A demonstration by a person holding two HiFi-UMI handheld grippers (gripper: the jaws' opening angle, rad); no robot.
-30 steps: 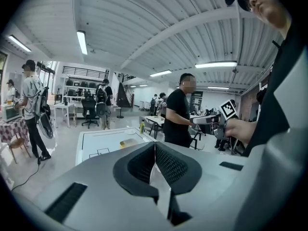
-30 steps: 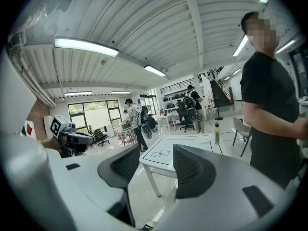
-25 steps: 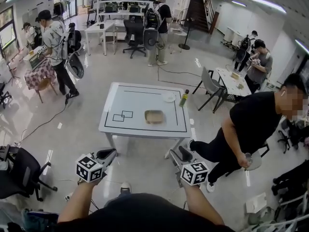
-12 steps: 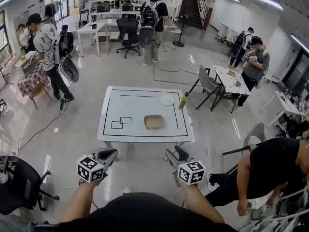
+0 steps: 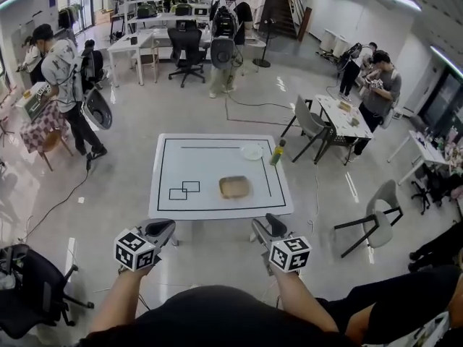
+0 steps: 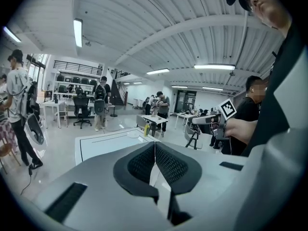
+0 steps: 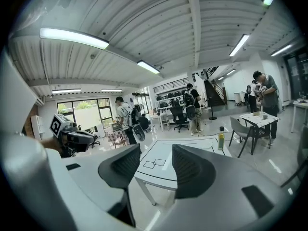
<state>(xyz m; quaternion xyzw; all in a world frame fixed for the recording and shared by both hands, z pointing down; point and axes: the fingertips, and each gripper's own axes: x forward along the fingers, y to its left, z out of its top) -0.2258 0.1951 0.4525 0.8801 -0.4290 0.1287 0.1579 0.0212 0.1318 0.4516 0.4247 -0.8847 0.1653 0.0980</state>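
Note:
A white table with black line markings stands on the floor ahead of me. It carries a tan tray, a white plate and a green bottle at its right edge. I hold both grippers in the air short of the table's near edge. The left gripper is shut with nothing between its pads. The right gripper is open and empty, and the table shows through its gap. Each gripper view shows the other gripper: the right gripper and the left gripper.
A grey chair stands right of the table and a black office chair at lower left. A small table with a chair and people is at the back right. A person stands at left, with desks behind.
The person in black beside the table's right side has moved away to the lower right edge. The table sits slightly nearer in the head view. Both grippers keep their states.

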